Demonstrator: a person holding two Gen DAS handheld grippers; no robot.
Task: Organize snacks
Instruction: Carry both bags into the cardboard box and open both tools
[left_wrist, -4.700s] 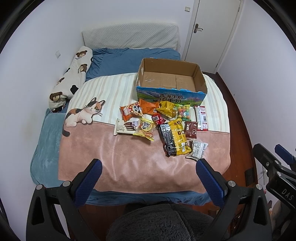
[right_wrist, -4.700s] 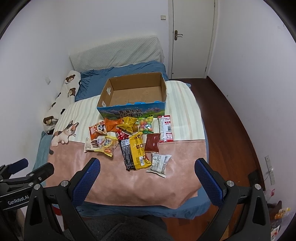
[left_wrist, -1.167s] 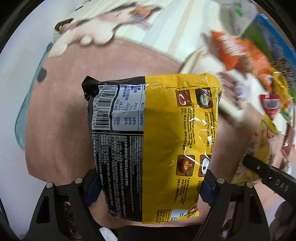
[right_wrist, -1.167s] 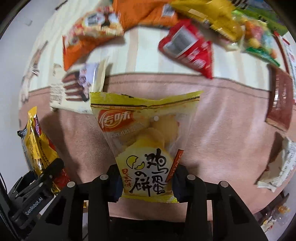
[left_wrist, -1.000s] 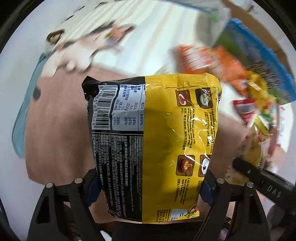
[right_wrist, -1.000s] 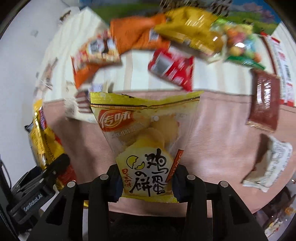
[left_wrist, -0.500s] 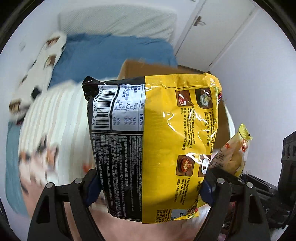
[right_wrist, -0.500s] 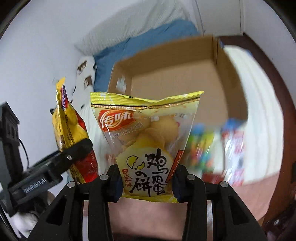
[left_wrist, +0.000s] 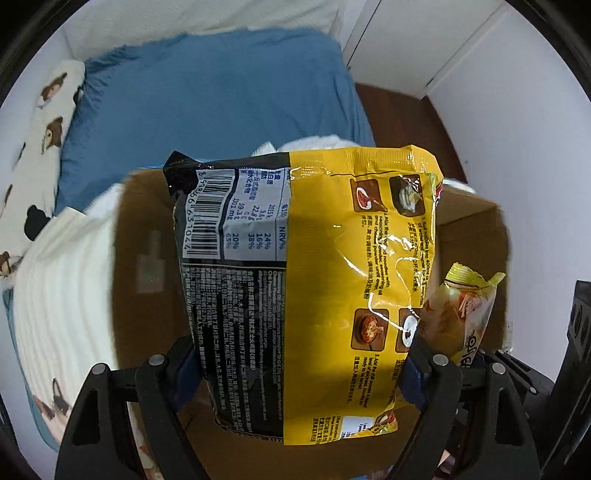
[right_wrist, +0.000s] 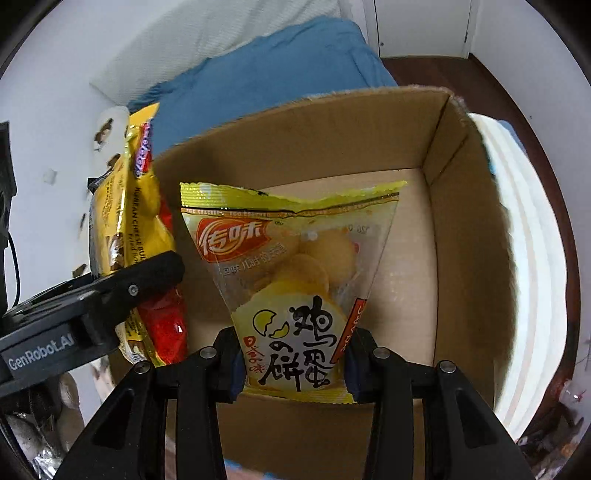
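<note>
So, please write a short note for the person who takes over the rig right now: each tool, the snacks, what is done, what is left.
Left tool: shut on the yellow-and-black noodle packet, held above the open cardboard box.
Right tool: shut on the egg cracker bag, also above the box.
Done: both packets are lifted and brought over the box.
Left: neither is released; the visible box floor is bare. Lower and let go of both. Whether other snacks are waiting on the bed cannot be seen in these views.

Both grippers — fingers (left_wrist: 417, 373) clamped
</note>
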